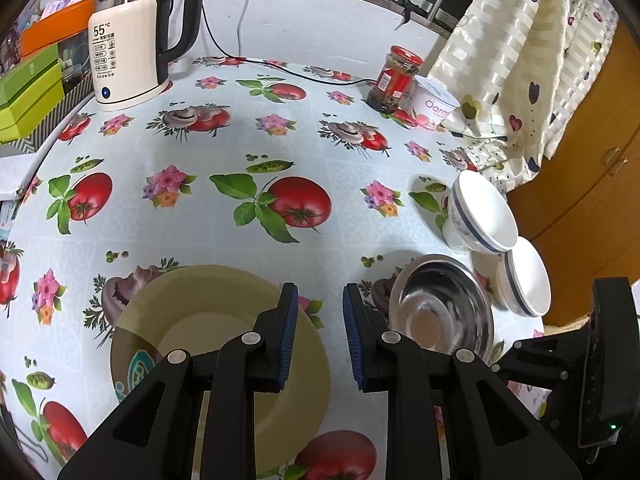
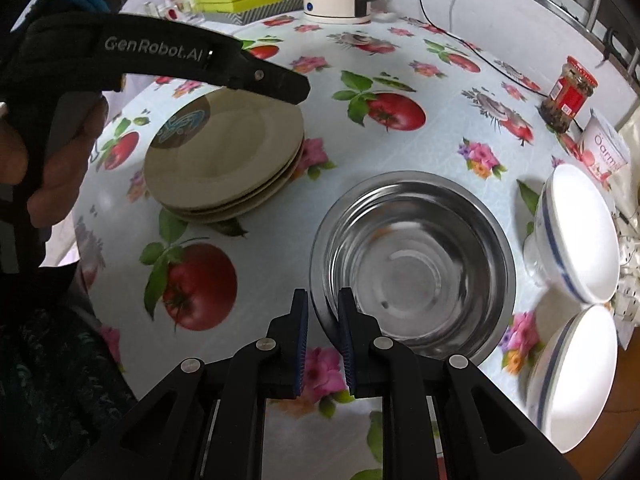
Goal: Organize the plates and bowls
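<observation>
The right gripper (image 2: 323,300) is clenched on the near rim of the steel bowl (image 2: 416,264), one pad outside the wall and one inside, at about seven o'clock on the bowl's circle. The bowl sits on the flowered tablecloth (image 2: 280,240) with its mouth up. At about three o'clock from it stands a white bowl with a blue band (image 2: 580,236), tilted on its foot, and a second white bowl (image 2: 576,376) lies at about five o'clock, just beside the first. At about ten o'clock from the steel bowl, well apart from it, is a stack of beige plates (image 2: 224,160). The left gripper (image 2: 298,88) hangs over the far edge of that stack, held by a hand (image 2: 60,168) at the left of the right wrist view. From the left wrist view the left gripper (image 1: 320,292) is released, its pads (image 1: 290,328) apart with only tablecloth (image 1: 200,152) between them; the top beige plate (image 1: 200,300) lies under its left finger, and the steel bowl (image 1: 440,304) is just right of its right finger. The banded white bowls (image 1: 484,212) sit at about two o'clock from there. At the far side of the table stand a kettle (image 1: 128,40), a red-lidded jar (image 1: 396,80) and a white tub (image 1: 434,104) touching the jar.
</observation>
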`<state>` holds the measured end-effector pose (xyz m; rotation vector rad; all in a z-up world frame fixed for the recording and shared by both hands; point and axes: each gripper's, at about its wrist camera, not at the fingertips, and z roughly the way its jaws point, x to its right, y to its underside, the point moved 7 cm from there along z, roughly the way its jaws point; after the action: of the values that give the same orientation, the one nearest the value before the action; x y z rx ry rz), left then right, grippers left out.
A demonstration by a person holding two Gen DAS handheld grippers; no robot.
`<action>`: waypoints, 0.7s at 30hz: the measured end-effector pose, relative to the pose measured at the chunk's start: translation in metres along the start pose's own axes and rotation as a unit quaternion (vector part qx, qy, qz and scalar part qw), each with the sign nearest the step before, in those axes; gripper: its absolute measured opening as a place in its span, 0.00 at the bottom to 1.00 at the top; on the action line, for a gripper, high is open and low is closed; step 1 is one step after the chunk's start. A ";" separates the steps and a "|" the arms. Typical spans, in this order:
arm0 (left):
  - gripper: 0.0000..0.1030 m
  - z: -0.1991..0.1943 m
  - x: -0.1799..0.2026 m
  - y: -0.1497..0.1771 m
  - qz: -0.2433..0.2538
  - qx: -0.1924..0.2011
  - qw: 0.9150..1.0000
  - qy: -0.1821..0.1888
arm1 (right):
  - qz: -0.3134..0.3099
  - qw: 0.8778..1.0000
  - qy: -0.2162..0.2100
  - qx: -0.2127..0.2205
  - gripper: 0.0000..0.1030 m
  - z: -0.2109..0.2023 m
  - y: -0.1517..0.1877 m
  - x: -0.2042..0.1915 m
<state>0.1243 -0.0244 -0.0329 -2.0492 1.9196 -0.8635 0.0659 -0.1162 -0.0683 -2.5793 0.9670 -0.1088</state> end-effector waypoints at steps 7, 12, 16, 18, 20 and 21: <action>0.23 -0.010 0.001 0.003 0.005 0.006 1.000 -0.003 | 0.019 1.000 -0.009 0.019 0.33 -0.013 0.000 -0.003; 0.23 -0.015 0.006 0.004 0.010 0.011 1.000 -0.003 | 0.037 0.998 -0.012 0.040 0.34 -0.028 -0.001 -0.001; 0.23 -0.019 0.013 0.003 0.020 0.016 1.000 -0.003 | 0.066 0.996 -0.008 0.061 0.34 -0.041 0.000 0.009; 0.23 -0.021 0.017 0.002 0.026 0.019 0.999 -0.003 | 0.090 0.993 -0.004 0.074 0.37 -0.048 -0.001 0.018; 0.23 -0.023 0.021 -0.001 0.032 0.022 0.999 -0.004 | 0.113 0.990 -0.001 0.089 0.40 -0.055 -0.002 0.028; 0.23 -0.024 0.023 -0.002 0.035 0.023 0.999 -0.004 | 0.124 0.988 -0.001 0.096 0.41 -0.058 -0.003 0.032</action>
<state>0.1123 -0.0406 -0.0060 -1.9439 1.9364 -0.8747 0.0799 -0.1538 -0.0155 -2.2665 1.2050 -0.1260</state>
